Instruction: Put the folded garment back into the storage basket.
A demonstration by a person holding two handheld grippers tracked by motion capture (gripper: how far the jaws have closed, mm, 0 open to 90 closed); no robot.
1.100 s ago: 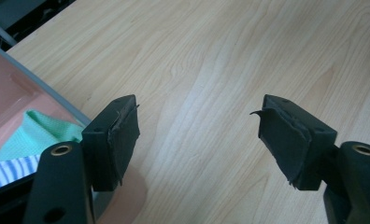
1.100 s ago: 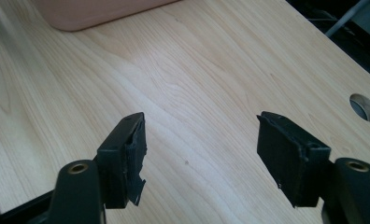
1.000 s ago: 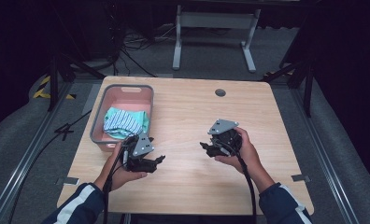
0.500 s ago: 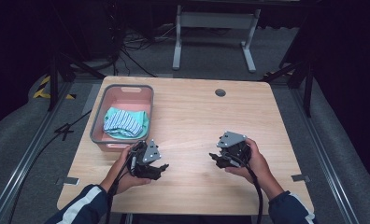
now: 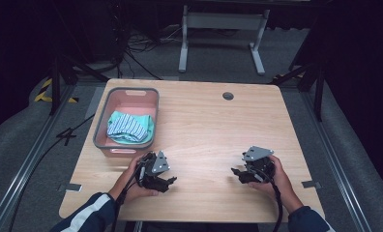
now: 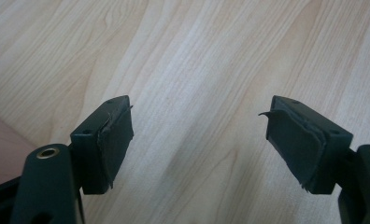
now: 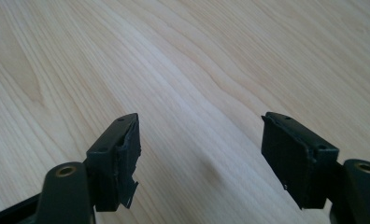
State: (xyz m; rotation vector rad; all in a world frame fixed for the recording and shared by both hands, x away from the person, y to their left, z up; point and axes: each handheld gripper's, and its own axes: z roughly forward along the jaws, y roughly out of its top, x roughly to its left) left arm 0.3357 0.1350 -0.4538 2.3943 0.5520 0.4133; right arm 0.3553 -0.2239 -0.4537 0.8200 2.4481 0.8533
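A: Quick pass. Left tongs (image 5: 169, 181) and right tongs (image 5: 237, 172) both released, jaws spread wide, nothing between them. Both sit low over bare desk (image 5: 204, 130) near the 6 o'clock edge.

B: And the thing being handled?

A: Folded cloth (image 5: 130, 127), striped white-blue over teal, lying inside the pink basket (image 5: 100, 126) at about 10 o'clock on the desk. Left tongs are just past the basket's near rim; right tongs well apart from it, around 4 o'clock.

B: Risks?

A: My guess: pads. In the left gripper view the pad (image 6: 119, 135) on one jaw is peeling, edges curled, and the other looks frayed too. The right gripper view shows a torn pad (image 7: 128, 164). A loose pad could slip on thin fabric or snag it.

B: Anything else?

A: If the left tongs go back in, they could clip the basket rim and shove it, it looks light. A grab at the top layer alone would likely unfold the cloth.
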